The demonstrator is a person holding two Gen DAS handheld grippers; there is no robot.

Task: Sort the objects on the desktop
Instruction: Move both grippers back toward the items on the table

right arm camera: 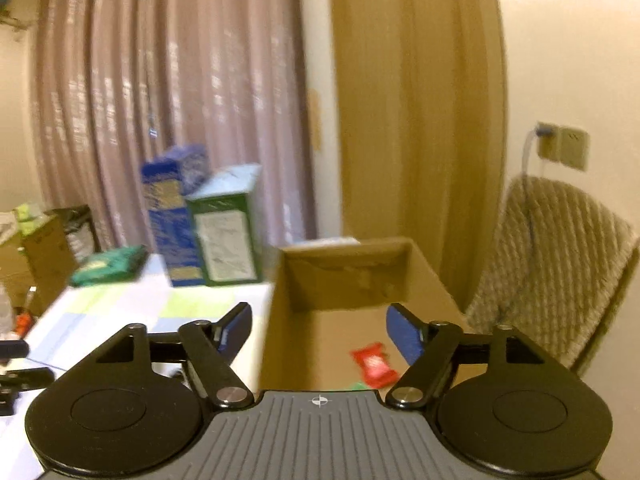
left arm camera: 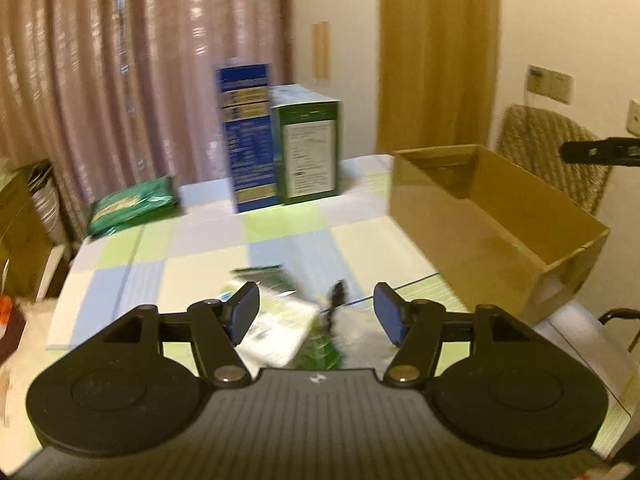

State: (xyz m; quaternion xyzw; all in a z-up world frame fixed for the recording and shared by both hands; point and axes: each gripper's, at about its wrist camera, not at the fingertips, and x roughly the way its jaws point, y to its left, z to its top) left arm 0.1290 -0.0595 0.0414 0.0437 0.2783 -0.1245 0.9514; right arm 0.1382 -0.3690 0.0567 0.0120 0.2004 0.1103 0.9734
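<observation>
My left gripper (left arm camera: 318, 314) is open above a small heap on the checked tablecloth (left arm camera: 208, 248). The heap holds a white and green packet (left arm camera: 280, 326), a black clip-like thing (left arm camera: 337, 300) and something green (left arm camera: 320, 354), all blurred. Nothing is pressed between the pads. My right gripper (right arm camera: 320, 330) is open over the brown cardboard box (right arm camera: 344, 280), with nothing between its fingers. A red packet (right arm camera: 372, 364) lies on the box floor below it, and a green scrap (right arm camera: 360, 386) shows at the gripper's body. In the left wrist view the same box (left arm camera: 480, 216) stands at the table's right side.
A tall blue carton (left arm camera: 248, 136) and a green carton (left arm camera: 310, 148) stand upright at the table's far end. A flat green packet (left arm camera: 132, 204) lies at the far left corner. A woven chair (right arm camera: 552, 264) stands right of the box. Clutter and boxes (right arm camera: 36, 256) sit left of the table.
</observation>
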